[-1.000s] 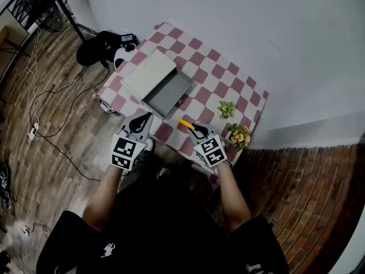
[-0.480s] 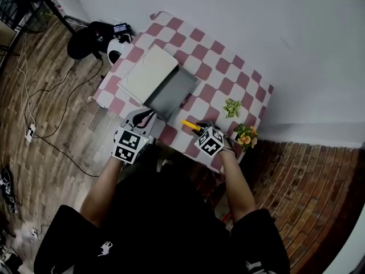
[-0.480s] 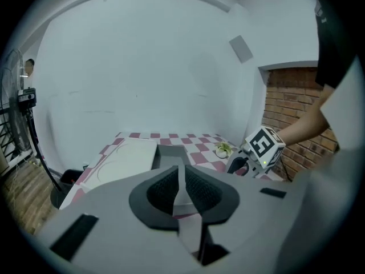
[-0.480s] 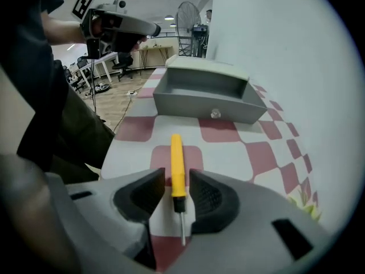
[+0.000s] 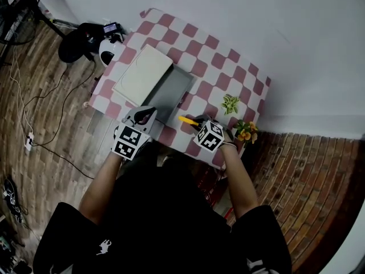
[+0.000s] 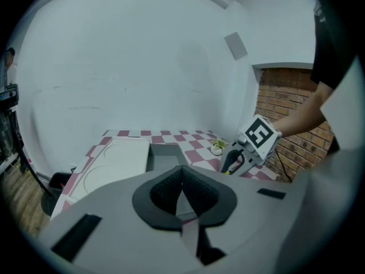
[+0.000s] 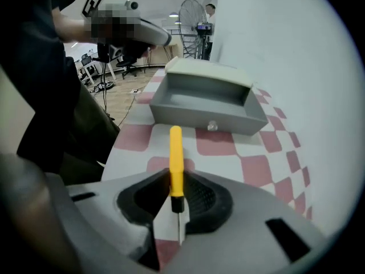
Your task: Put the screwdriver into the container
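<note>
A yellow-handled screwdriver (image 7: 175,158) lies between the pads of my right gripper (image 7: 175,196), its handle pointing at the open grey container (image 7: 205,104). The jaws are closing and the pads sit against the handle's black end. In the head view the screwdriver (image 5: 186,120) and right gripper (image 5: 197,121) are at the table's front edge, right of the container (image 5: 171,90). My left gripper (image 5: 145,114) hovers at the container's near corner. Its pads (image 6: 171,190) meet with nothing between them.
A cream lid (image 5: 142,75) lies partly over the container's left side on the pink-checked table (image 5: 228,79). A small green plant (image 5: 230,103) and an orange-flowered pot (image 5: 245,131) stand at the right. On the brick-pattern floor at the left lie cables and black gear (image 5: 80,39).
The head view has shifted a little. Both grippers stay at the table's front edge, and the right one has turned slightly over the screwdriver.
</note>
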A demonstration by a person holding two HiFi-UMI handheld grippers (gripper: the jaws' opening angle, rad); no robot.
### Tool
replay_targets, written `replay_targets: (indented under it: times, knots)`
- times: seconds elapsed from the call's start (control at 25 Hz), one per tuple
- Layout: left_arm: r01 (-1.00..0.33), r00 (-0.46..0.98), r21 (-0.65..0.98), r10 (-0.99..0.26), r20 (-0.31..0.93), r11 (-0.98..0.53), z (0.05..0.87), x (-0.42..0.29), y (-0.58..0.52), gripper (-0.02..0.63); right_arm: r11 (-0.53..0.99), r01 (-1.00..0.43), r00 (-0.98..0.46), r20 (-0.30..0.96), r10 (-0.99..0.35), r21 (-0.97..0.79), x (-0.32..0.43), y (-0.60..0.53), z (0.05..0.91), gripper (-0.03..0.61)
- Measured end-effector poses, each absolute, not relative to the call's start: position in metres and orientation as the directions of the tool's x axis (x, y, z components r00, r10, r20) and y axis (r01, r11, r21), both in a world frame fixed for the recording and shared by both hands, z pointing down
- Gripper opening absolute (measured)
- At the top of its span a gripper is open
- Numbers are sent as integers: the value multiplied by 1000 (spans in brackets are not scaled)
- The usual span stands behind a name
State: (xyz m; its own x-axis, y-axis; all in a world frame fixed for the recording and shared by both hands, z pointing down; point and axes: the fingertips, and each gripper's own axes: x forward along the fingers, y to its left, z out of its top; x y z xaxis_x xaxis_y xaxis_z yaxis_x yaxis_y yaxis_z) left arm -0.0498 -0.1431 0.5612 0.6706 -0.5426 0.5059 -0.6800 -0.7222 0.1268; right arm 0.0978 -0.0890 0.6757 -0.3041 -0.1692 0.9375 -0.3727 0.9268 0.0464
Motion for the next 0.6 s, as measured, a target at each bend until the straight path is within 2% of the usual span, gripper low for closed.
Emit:
replay_targets:
  times: [0.24, 0.6]
  knots:
    - [-709, 653, 132, -573, 496, -693, 556, -69, -158, 3, 945, -284, -332, 908, -257, 163, 61, -140, 630, 75]
    - [-761, 599, 111, -627, 498, -639, 554, -105, -176, 3, 961, 65, -245, 938, -245, 268, 0, -190, 636, 75]
